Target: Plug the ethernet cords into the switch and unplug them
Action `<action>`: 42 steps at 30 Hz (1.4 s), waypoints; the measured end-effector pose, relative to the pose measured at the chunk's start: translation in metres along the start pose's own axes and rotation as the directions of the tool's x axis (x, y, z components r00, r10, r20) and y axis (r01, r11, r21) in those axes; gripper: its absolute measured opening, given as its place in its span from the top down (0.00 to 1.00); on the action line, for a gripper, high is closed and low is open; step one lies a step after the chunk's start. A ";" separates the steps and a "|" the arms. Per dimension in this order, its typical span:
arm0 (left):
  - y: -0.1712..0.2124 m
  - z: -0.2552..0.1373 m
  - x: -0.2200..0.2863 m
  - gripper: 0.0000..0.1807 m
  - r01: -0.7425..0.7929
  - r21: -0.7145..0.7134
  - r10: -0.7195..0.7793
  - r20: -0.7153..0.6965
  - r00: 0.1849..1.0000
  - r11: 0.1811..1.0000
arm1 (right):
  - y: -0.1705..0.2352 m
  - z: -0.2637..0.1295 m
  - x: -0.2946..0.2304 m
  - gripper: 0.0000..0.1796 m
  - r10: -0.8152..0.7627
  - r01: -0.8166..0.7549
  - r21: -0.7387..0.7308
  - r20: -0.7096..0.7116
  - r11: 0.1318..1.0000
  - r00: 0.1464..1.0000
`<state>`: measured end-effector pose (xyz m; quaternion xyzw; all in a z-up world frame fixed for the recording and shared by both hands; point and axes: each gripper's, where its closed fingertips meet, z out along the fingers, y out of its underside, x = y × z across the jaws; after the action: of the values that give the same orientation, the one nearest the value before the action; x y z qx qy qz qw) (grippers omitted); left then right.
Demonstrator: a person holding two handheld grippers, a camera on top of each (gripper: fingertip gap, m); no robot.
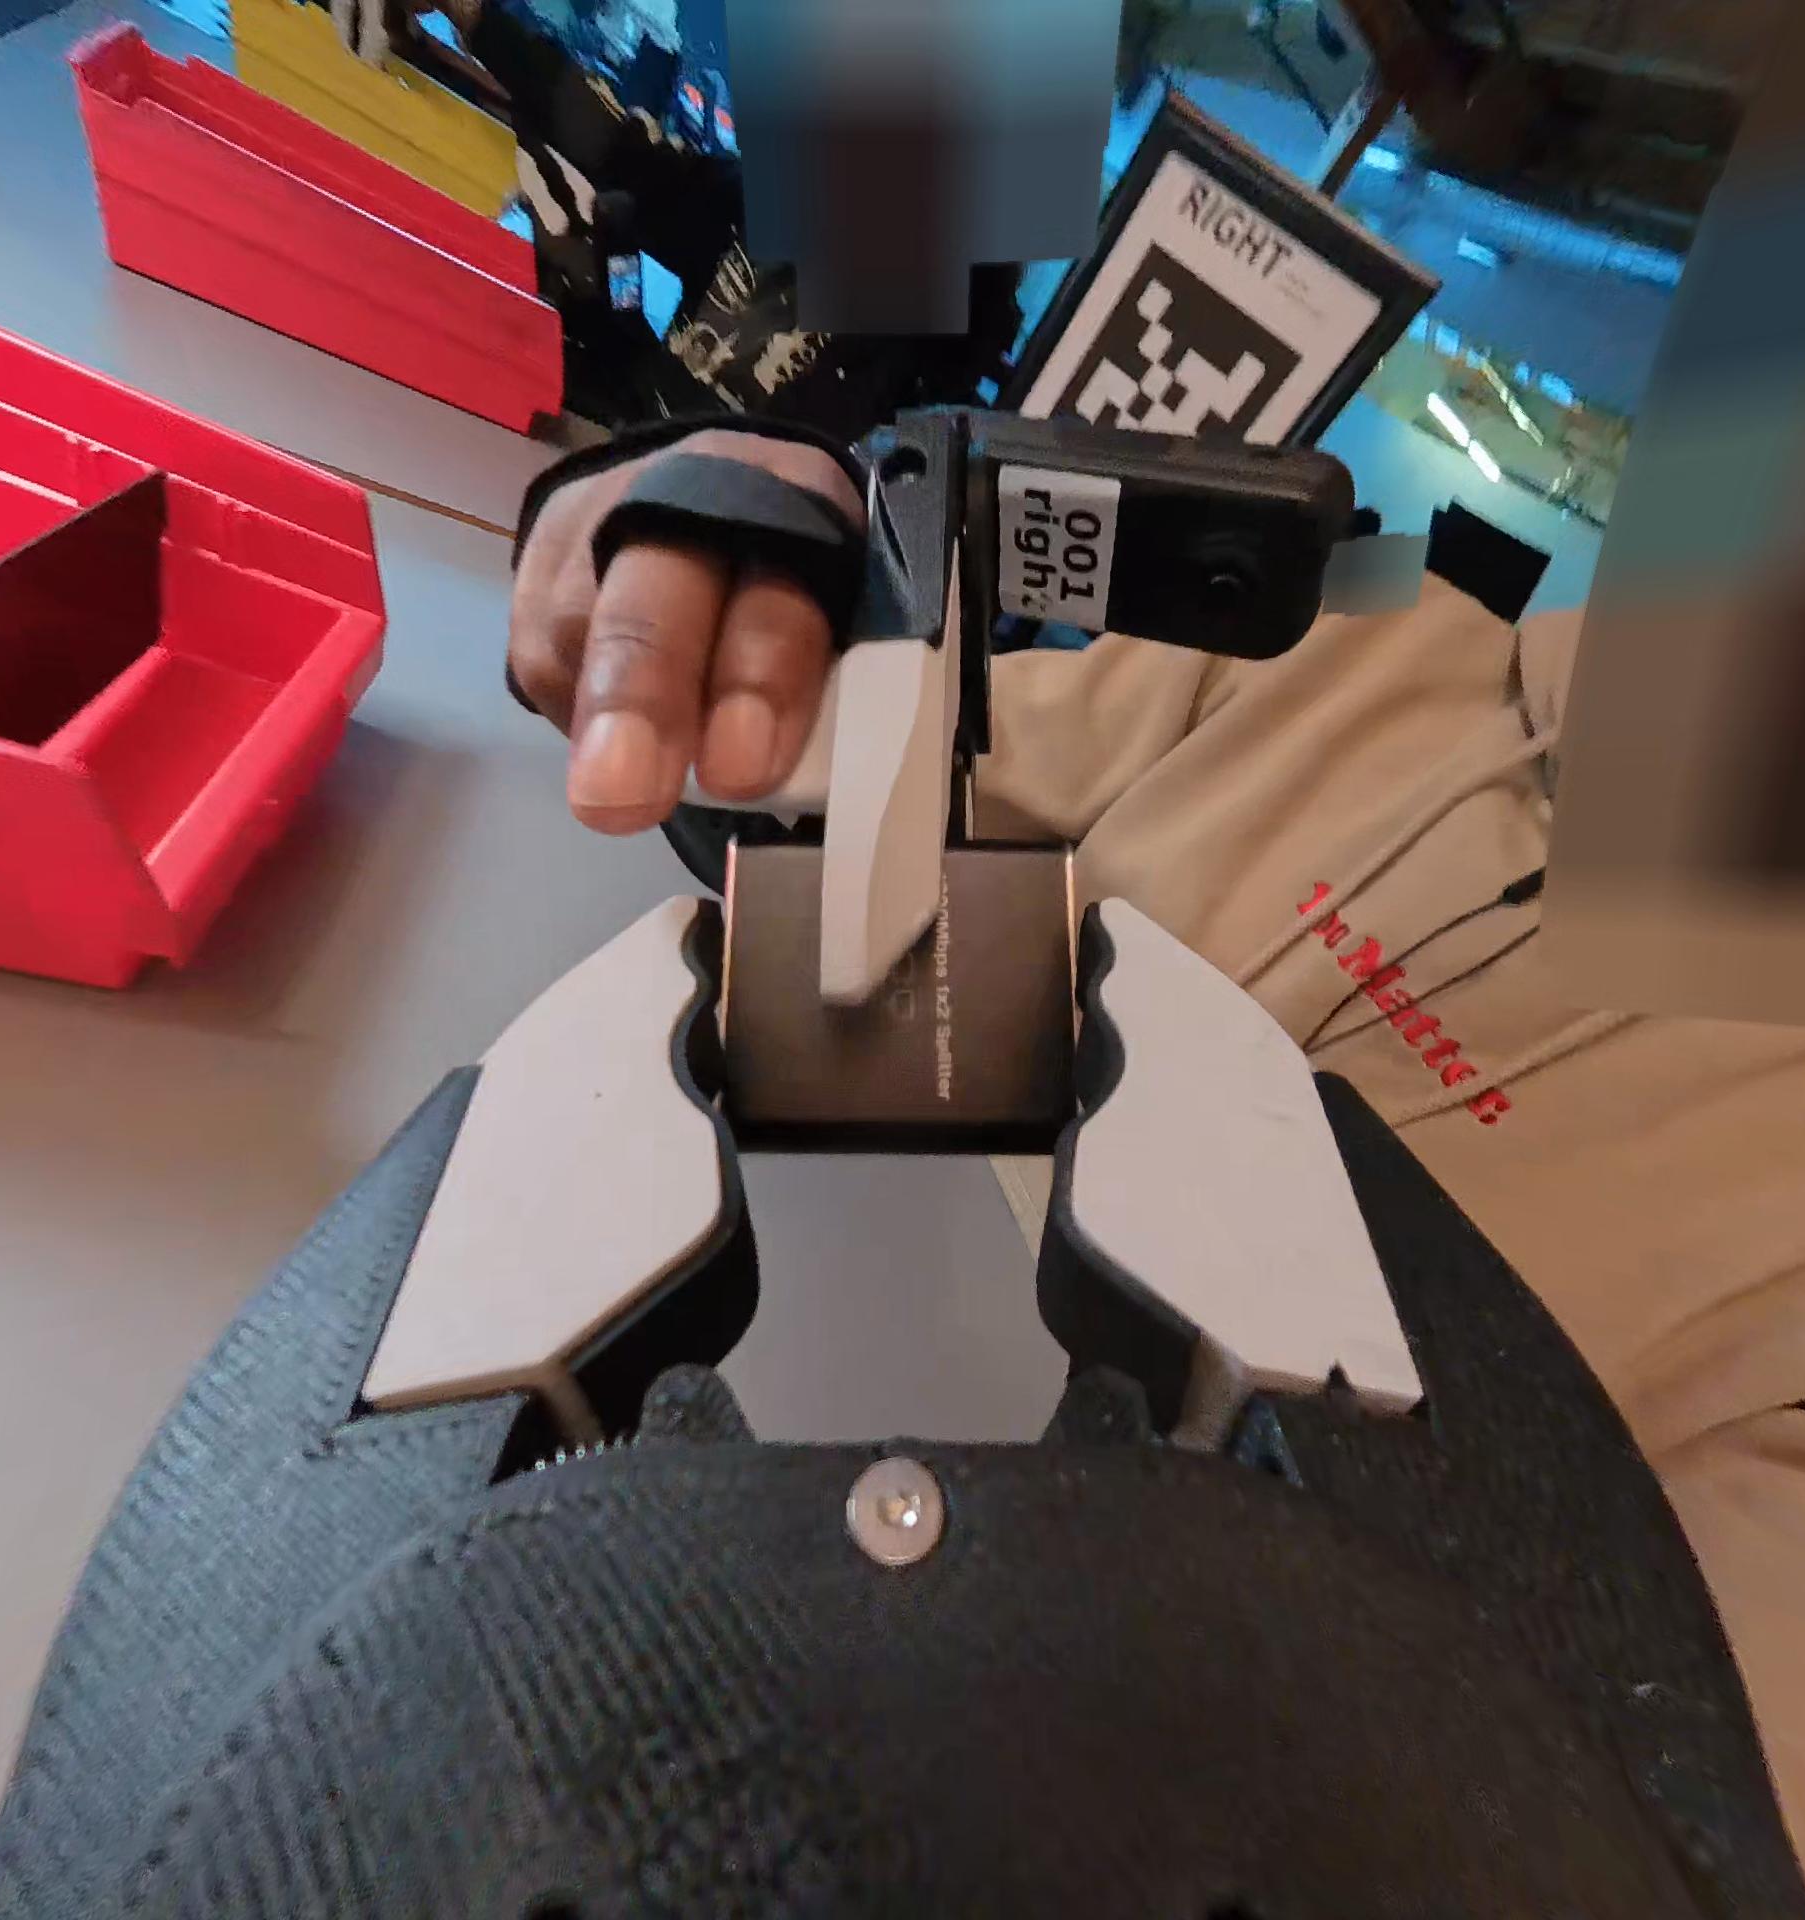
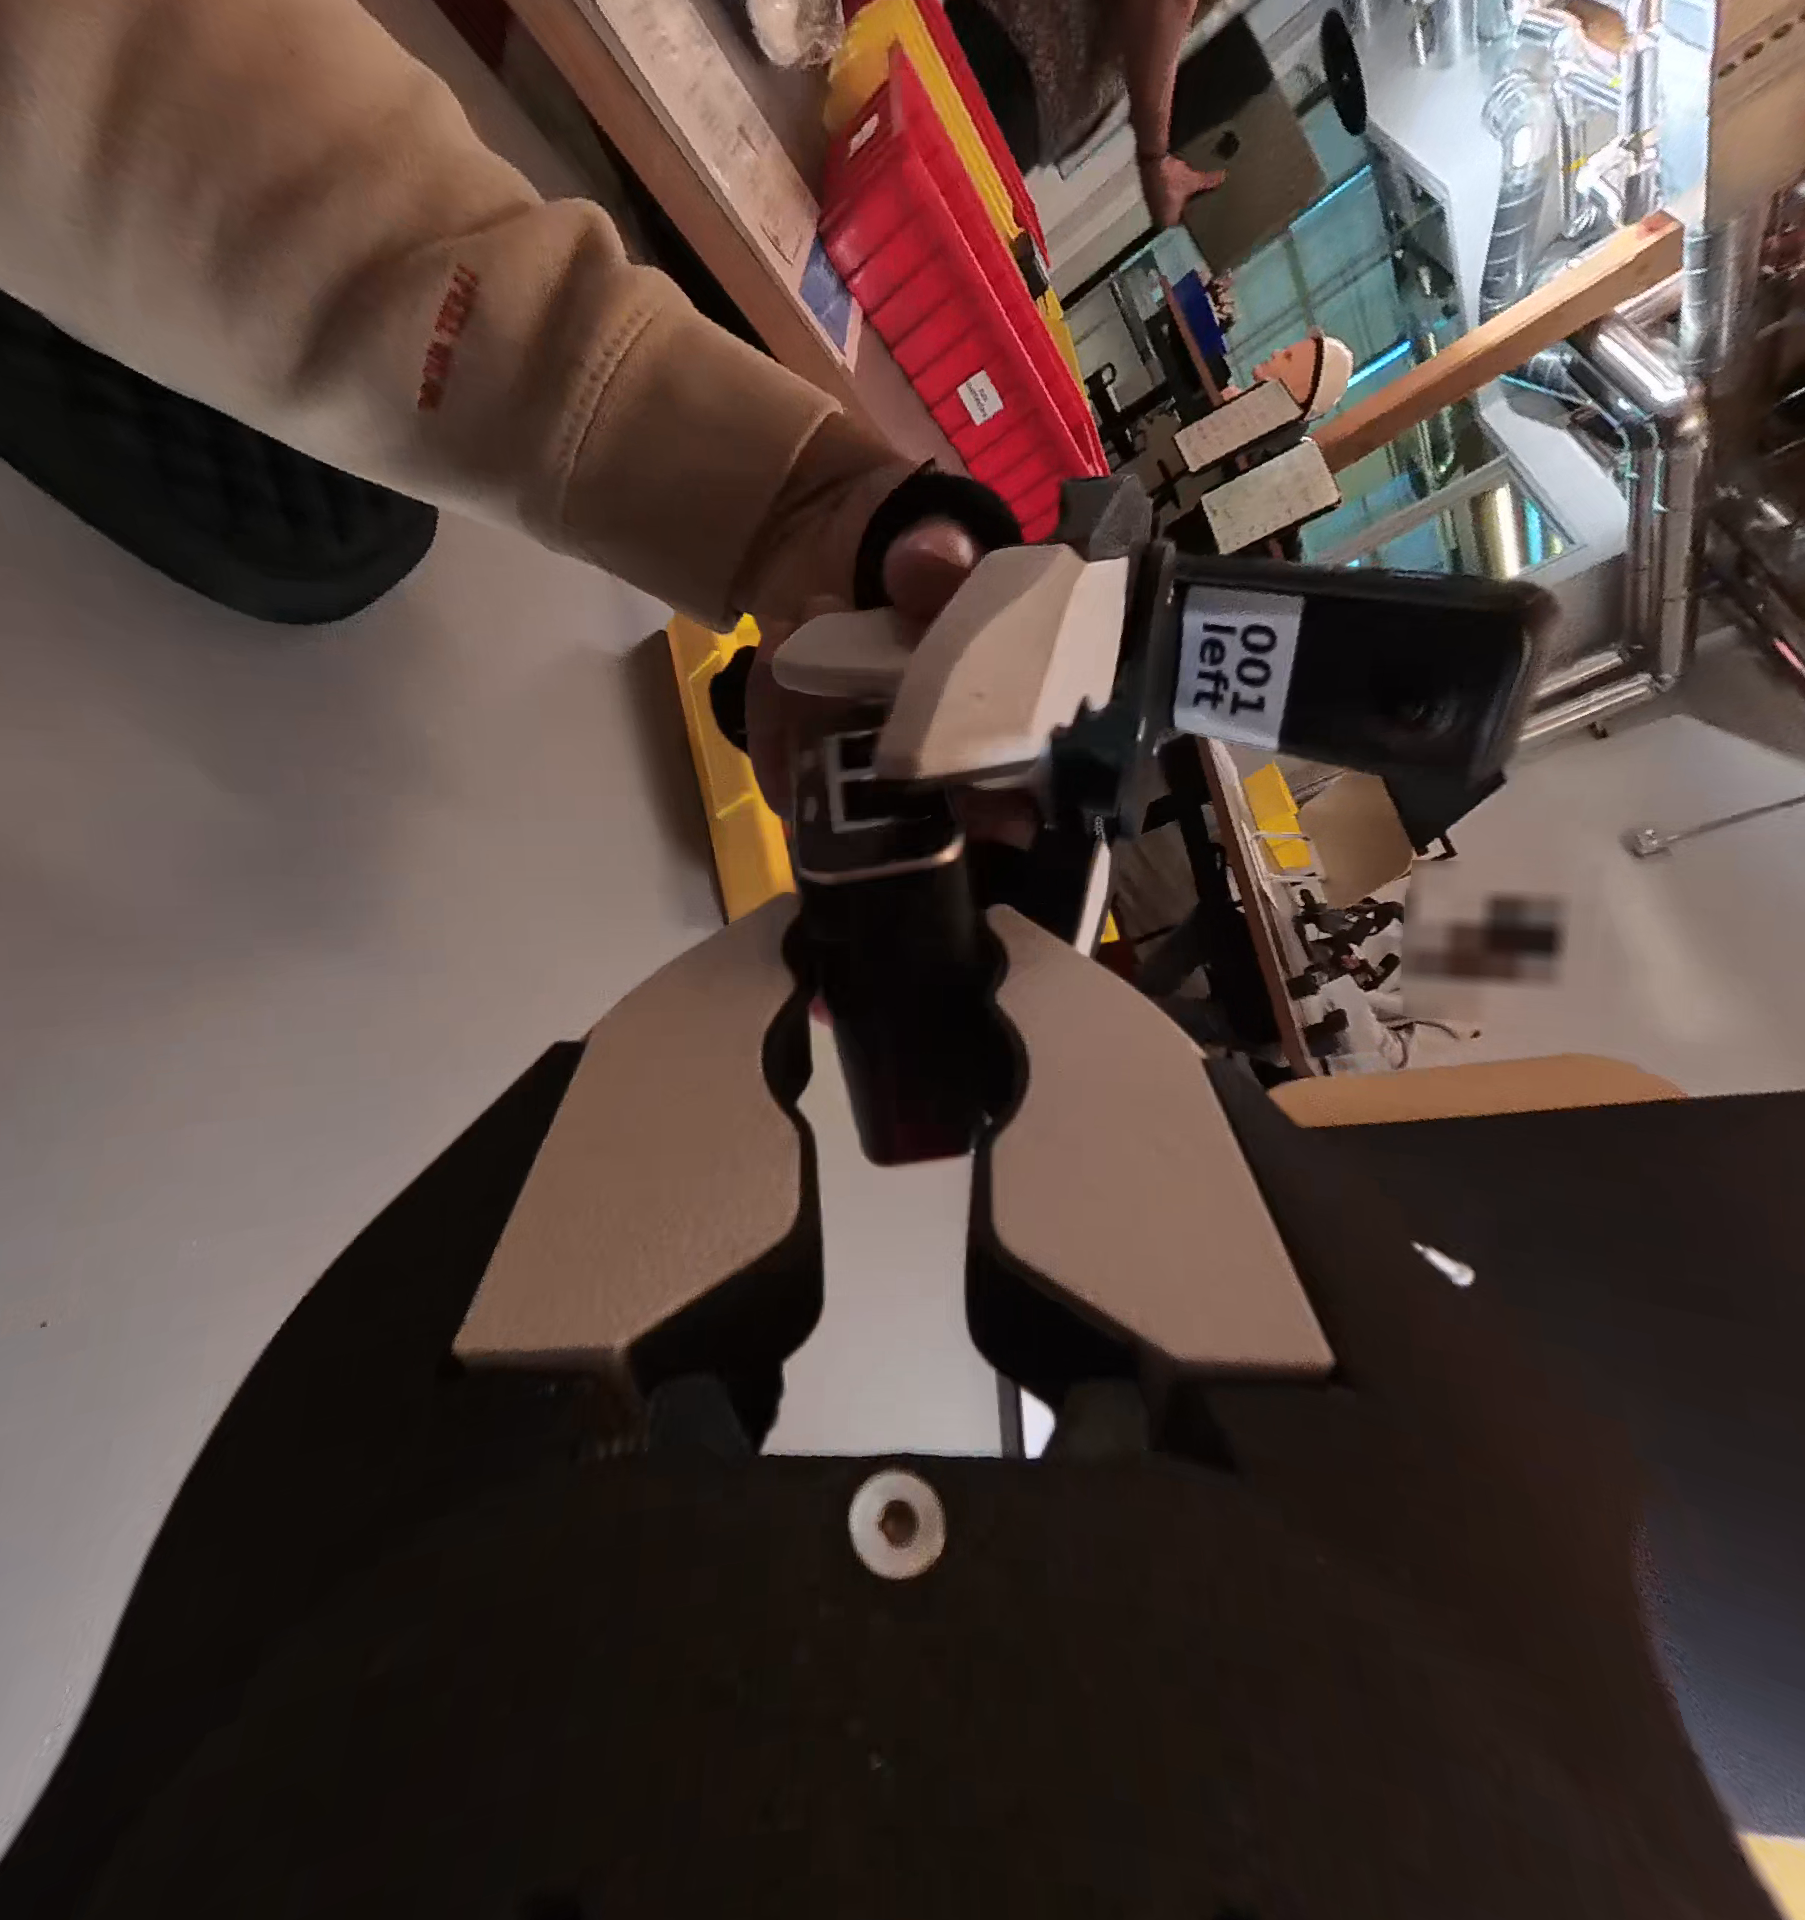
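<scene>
The switch (image 1: 1002, 997) is a small dark grey box held above the table. My left gripper (image 1: 898, 935) is shut on its two sides at the near end. My right gripper (image 1: 867, 966) reaches down from the far side, its pale fingers lying over the switch's top face. In the right wrist view my right gripper (image 2: 893, 935) is shut on the switch (image 2: 898, 1049), which appears edge-on. The left gripper (image 2: 867, 727) grips its far end, where a port opening (image 2: 856, 810) shows. No ethernet cord is in view.
Red bins (image 1: 150, 727) (image 1: 306, 229) and a yellow bin (image 1: 378, 104) stand on the grey table (image 1: 254, 1143) to the left. A person's beige sweatshirt (image 1: 1293, 831) fills the right. A yellow bin (image 2: 721, 779) and a dark pad (image 2: 181, 478) lie beyond the switch. Less than 4 cm separates the two grippers' tips.
</scene>
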<state>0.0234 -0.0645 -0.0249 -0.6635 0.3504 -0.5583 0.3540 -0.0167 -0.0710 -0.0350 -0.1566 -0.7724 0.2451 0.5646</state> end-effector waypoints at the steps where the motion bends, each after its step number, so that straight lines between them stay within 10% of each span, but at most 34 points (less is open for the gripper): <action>1: -0.004 -0.003 -0.005 0.64 0.008 0.036 -0.009 0.024 1.000 0.999 | 0.005 0.000 0.002 0.86 0.025 -0.025 -0.002 -0.005 1.000 1.000; 12: -0.036 -0.030 -0.022 0.72 -0.364 0.062 0.295 0.466 0.834 0.929 | 0.020 -0.021 0.048 0.86 0.607 -0.600 0.172 0.014 0.781 0.795; 22: -0.014 -0.008 -0.029 0.85 -0.456 -0.254 0.518 0.531 0.671 0.853 | 0.034 -0.004 0.008 0.86 0.540 -0.534 -0.086 0.097 0.841 0.836; 42: -0.064 -0.013 0.039 0.86 -0.742 0.101 0.600 0.520 0.607 0.663 | -0.027 -0.033 0.047 0.83 0.606 -0.589 0.455 0.126 0.668 0.785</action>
<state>0.0197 -0.0669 0.0510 -0.5250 0.3943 -0.2617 0.7074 0.0007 -0.0630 0.0251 -0.2631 -0.5842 0.5932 0.4874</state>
